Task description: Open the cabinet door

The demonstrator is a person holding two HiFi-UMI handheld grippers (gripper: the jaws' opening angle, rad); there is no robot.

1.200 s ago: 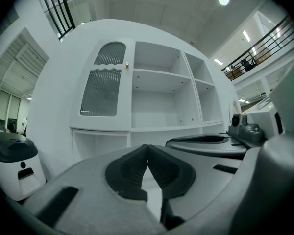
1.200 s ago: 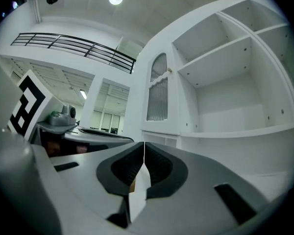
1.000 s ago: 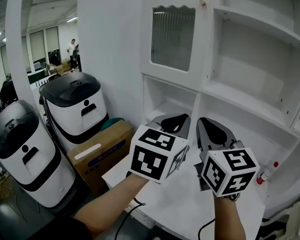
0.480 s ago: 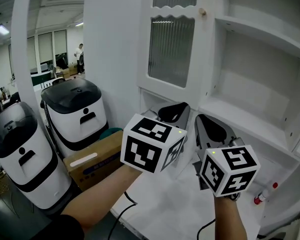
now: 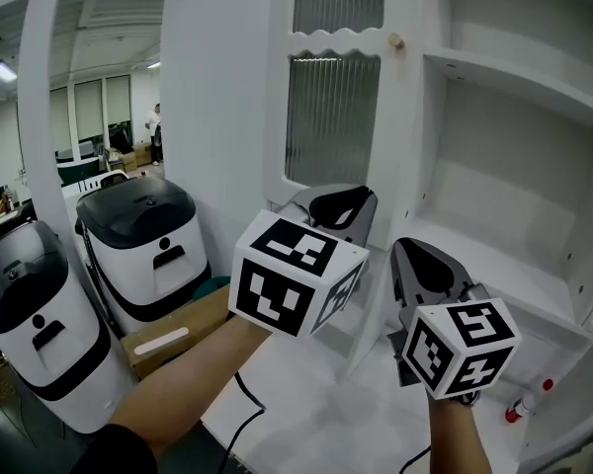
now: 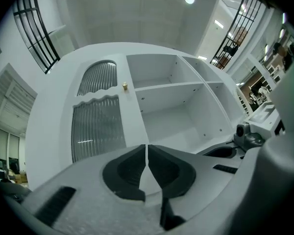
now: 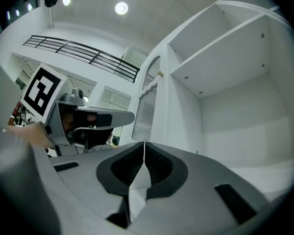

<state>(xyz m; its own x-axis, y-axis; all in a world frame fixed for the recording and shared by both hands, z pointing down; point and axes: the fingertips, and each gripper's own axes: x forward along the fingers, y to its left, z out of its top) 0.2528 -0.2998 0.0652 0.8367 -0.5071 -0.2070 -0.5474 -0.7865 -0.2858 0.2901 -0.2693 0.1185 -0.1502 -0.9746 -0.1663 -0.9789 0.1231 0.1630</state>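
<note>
Left gripper [image 5: 339, 205], right gripper [image 5: 427, 265] raised toward door [image 5: 333, 117]; both jaws pressed together, empty (knob [image 5: 396, 40] higher, untouched). Door unopened.

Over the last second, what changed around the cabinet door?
Both grippers rose toward the cabinet door: the left gripper now sits before its lower frame, the right gripper lower, to its right. Nothing was grasped or released. Both stayed shut and empty; the door stayed closed, its knob untouched.
</note>
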